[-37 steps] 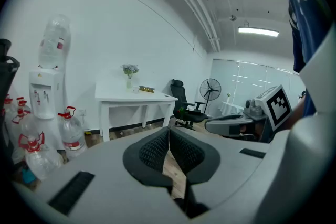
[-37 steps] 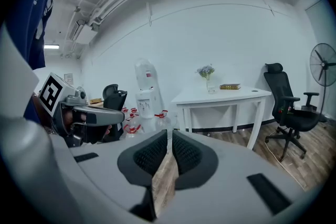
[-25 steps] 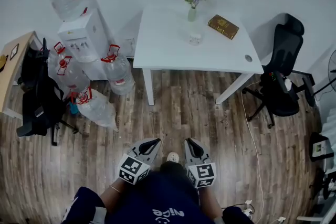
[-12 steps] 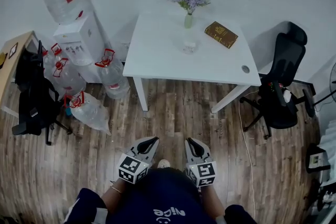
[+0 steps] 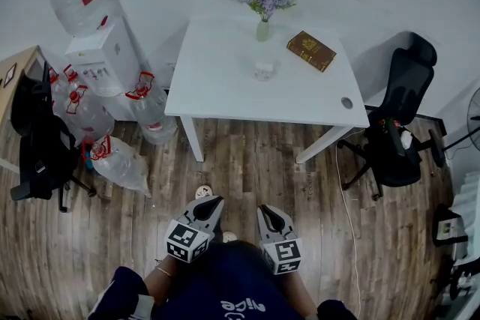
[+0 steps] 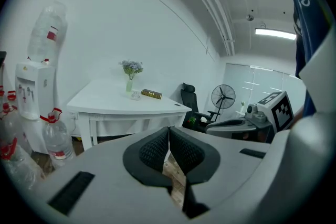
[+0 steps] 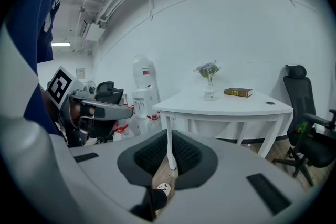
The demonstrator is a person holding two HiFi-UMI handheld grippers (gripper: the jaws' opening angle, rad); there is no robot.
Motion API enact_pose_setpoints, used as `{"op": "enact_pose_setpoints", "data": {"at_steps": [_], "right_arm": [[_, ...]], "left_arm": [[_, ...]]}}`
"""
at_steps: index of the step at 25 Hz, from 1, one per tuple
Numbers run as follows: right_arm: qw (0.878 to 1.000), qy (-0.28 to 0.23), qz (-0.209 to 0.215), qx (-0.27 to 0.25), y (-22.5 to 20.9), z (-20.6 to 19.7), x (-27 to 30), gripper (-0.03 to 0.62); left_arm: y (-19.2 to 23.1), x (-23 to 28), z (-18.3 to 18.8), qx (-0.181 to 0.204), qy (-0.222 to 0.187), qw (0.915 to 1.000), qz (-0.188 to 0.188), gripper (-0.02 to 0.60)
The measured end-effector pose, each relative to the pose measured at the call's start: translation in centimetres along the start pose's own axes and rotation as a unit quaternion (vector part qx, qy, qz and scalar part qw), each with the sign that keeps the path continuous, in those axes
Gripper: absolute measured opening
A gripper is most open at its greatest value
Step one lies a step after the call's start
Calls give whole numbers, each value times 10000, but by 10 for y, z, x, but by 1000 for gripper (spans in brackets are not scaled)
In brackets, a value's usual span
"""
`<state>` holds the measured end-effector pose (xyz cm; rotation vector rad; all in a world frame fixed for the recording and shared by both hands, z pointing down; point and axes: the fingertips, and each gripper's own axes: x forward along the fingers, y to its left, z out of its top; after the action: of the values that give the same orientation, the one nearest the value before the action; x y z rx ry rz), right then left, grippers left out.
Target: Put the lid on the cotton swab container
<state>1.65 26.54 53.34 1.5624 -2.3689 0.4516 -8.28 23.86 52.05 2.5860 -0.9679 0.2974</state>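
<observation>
The cotton swab container [image 5: 263, 70] is a small clear tub on the white table [image 5: 217, 90], just in front of a vase of purple flowers [image 5: 262, 7]. It shows far off in the left gripper view [image 6: 136, 95] and in the right gripper view [image 7: 209, 95]. No separate lid can be made out at this distance. My left gripper [image 5: 212, 202] and right gripper [image 5: 268, 212] are held side by side over the wooden floor, well short of the table. Both are shut with nothing between the pads [image 6: 152, 150] [image 7: 152, 155].
A brown book [image 5: 310, 50] lies at the table's back right. A water dispenser [image 5: 94, 49] and several water bottles [image 5: 116, 161] stand to the table's left. A black office chair [image 5: 397, 124] stands to the right, another chair [image 5: 37, 139] at far left. Cables run along the floor at right.
The table and the things around it have drawn nearer and slid towards the bottom left of the head view. Both grippers stay shut and sit a little lower in the picture.
</observation>
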Motion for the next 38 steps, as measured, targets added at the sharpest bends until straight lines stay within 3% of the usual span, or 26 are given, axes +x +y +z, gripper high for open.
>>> {"op": "enact_pose_setpoints", "data": {"at_steps": [12, 22, 30, 38], "right_arm": [[9974, -125, -636, 310, -61, 55, 90, 57], [9947, -266, -588, 801, -51, 100, 194, 57], [9926, -155, -584, 1054, -51, 109, 227, 57], [9930, 11, -528, 1060, -99, 115, 253, 57]], "left_arm": [[89, 93, 69, 449, -59, 9970, -621, 23], [179, 135, 106, 711, 31, 9929, -950, 23], [205, 159, 118, 786, 204, 9904, -1118, 23], [216, 198, 134, 596, 185, 9925, -1049, 23]]}}
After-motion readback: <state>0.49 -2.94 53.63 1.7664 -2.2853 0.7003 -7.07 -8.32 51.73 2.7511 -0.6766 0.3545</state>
